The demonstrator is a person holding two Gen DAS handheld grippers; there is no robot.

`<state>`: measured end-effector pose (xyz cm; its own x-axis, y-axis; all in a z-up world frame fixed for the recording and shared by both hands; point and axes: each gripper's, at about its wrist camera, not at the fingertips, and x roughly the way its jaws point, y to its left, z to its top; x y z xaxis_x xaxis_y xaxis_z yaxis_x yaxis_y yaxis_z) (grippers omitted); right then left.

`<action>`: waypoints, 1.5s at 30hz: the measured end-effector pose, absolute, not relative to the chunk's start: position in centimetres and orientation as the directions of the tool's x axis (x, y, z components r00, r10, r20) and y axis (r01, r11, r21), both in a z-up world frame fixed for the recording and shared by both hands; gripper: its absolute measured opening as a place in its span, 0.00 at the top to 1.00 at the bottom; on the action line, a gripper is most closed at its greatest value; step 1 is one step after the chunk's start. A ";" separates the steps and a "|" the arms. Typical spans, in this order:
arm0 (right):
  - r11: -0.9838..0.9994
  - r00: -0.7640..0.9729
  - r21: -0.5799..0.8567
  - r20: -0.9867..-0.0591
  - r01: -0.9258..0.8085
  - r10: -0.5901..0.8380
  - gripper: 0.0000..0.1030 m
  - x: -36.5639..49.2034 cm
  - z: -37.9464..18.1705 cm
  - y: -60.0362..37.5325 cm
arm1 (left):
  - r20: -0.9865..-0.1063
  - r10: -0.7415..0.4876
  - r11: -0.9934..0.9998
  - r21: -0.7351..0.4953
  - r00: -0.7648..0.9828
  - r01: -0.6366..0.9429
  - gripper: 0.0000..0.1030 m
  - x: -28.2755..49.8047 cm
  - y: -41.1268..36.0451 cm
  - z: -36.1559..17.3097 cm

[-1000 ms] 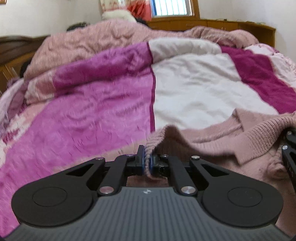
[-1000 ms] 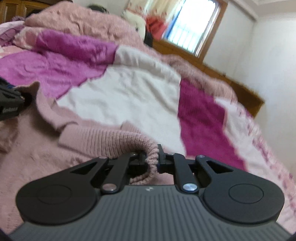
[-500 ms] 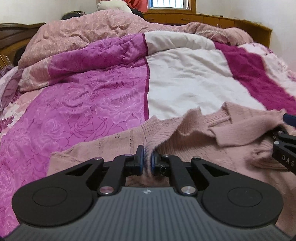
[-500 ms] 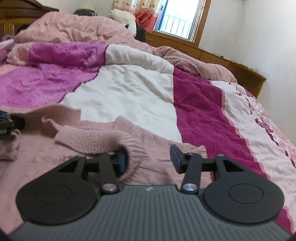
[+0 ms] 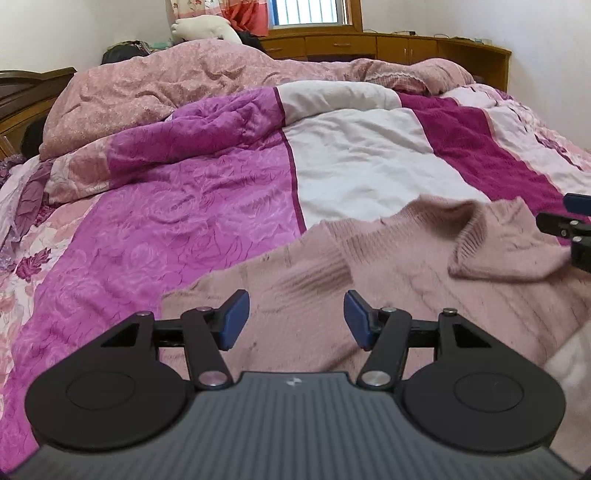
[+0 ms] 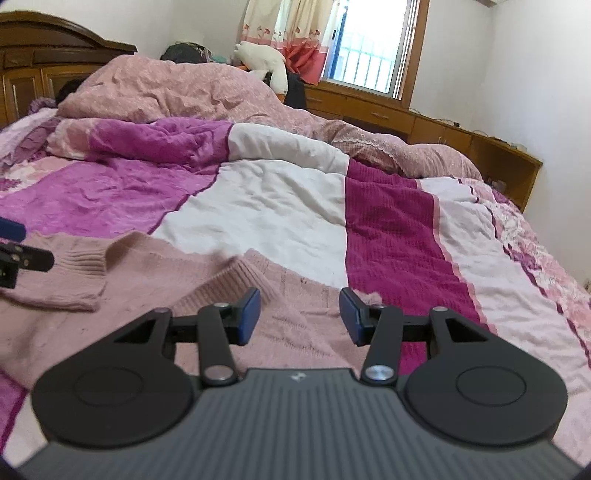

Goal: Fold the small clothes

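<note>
1. A pink knitted sweater [image 5: 388, 280] lies spread on the near part of the bed, over the quilt [image 5: 192, 221], right in front of both grippers.
2. Its ribbed cuff or hem [image 6: 79, 266] is folded back onto the body of the knit, between the two grippers.
3. In the right wrist view a second ribbed edge [image 6: 236, 280] lies just ahead of the right gripper's left finger.
4. The left gripper [image 5: 296, 317] hangs above the sweater with its jaws opening; its blue pads [image 5: 234, 319] stand well apart and no cloth is between them.
5. The right gripper [image 6: 299, 315] hangs above the sweater's right part with its jaws apart and nothing pinched; its pads [image 6: 249, 315] are clear of the knit.
6. Each gripper shows at the edge of the other's view, beside the folded-back cuff.
7. The quilt has a purple floral panel, a white panel [image 5: 362, 170] and a dark magenta stripe [image 6: 391, 229], with pale floral cloth at the right edge.
8. A rumpled pink duvet [image 5: 192, 77] is heaped at the far end of the bed.
9. Behind it sit a white soft toy [image 6: 264, 59], a barred window [image 6: 369, 48] with a flowered curtain, and low wooden cabinets [image 5: 406, 46] along the wall.
10. A dark wooden headboard [image 6: 44, 33] stands at the far left.
</note>
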<state>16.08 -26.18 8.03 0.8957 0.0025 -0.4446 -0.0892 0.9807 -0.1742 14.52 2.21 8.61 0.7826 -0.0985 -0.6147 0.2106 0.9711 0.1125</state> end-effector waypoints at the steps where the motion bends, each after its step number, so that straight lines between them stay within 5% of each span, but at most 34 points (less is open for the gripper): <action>1: 0.983 0.893 -0.162 -0.450 -0.089 0.006 0.52 15.7 7.9 -26.2 | -0.618 -0.104 0.968 0.115 0.779 0.221 0.37 14.2 2.3 8.5; 14: 0.983 0.831 -0.136 -0.555 -0.125 0.029 0.52 13.9 2.9 -24.7 | -0.652 -0.051 0.900 0.298 0.756 0.318 0.39 14.4 0.0 3.8; 15: 0.984 0.830 -0.129 -0.557 -0.122 0.030 0.52 13.9 2.6 -24.7 | -0.647 -0.051 0.900 0.300 0.761 0.315 0.44 14.5 0.0 3.6; 17: 0.985 0.834 -0.124 -0.551 -0.121 0.033 0.52 13.7 2.2 -24.8 | -0.639 -0.052 0.901 0.301 0.767 0.312 0.85 14.8 0.0 3.6; 19: 0.985 0.837 -0.122 -0.546 -0.121 0.036 0.51 13.5 2.0 -24.9 | -0.621 -0.034 0.911 0.303 0.783 0.279 0.88 15.2 0.4 4.2; 27: 0.988 0.844 -0.104 -0.535 -0.118 0.044 0.50 13.4 1.7 -25.2 | -0.560 0.083 0.956 0.279 0.824 0.094 0.89 18.2 4.4 6.1; 33: 0.987 0.844 -0.111 -0.534 -0.119 0.042 0.50 13.3 1.6 -25.2 | -0.598 0.187 0.968 0.248 0.779 -0.042 0.88 20.9 7.9 5.1; 38: 0.985 0.840 -0.117 -0.542 -0.127 0.043 0.50 13.3 1.9 -25.1 | -0.647 0.190 0.979 0.179 0.738 -0.095 0.66 21.2 9.9 4.5; 45: 0.956 0.858 -0.216 -0.510 -0.200 0.065 0.50 12.9 4.8 -24.9 | -0.629 0.144 0.988 0.136 0.764 -0.074 0.56 17.8 9.3 7.1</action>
